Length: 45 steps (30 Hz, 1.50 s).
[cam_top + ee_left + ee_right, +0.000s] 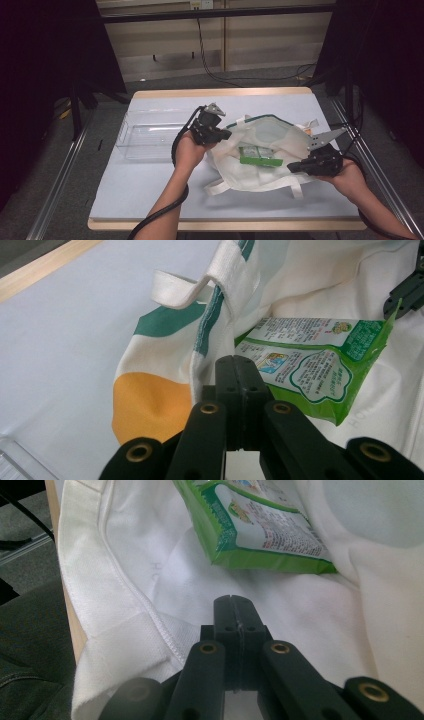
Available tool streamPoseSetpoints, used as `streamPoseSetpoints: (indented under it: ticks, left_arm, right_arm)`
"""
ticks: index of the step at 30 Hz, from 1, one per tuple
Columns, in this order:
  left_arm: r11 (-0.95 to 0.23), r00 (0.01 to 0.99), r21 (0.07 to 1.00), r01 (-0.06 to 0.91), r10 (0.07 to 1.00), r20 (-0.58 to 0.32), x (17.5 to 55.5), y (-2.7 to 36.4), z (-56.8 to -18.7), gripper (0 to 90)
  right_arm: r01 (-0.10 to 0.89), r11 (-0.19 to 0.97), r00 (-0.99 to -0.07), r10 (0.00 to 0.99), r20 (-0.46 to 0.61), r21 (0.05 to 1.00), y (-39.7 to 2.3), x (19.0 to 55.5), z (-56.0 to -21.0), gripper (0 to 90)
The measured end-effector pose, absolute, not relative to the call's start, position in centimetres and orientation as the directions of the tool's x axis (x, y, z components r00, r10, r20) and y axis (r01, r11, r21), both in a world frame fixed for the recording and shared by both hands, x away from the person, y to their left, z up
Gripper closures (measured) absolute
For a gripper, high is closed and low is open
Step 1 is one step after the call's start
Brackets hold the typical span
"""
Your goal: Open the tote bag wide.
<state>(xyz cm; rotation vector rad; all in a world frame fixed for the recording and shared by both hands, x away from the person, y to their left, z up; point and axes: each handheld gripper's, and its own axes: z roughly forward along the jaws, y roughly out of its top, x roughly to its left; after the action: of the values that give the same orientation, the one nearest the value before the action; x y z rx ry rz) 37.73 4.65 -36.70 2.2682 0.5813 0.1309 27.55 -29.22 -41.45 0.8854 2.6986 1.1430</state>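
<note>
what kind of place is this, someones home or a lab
Most likely a lab or recording rig, not a home: a lone table with a pale blue top, dark metal framing around it, and cables trailing across a bare floor. Both handheld grippers work at a tote bag.

The left gripper (223, 134) sits mid-table, jaws pressed together, pointing right. The right gripper (291, 167) lies nearer, at the right, jaws also together, pointing left.
</note>
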Motion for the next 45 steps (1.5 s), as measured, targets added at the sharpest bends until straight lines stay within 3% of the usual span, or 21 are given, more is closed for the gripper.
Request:
streamPoseSetpoints:
  ticks: [45]
  left_arm:
    - [-0.545, 0.849, 0.726, 0.420, 0.519, -0.102, 38.5, 5.1, -37.5, 90.0]
  right_arm:
    - [0.501, 0.569, -0.830, 0.530, 0.176, 0.652, -29.1, 26.6, -44.8, 90.0]
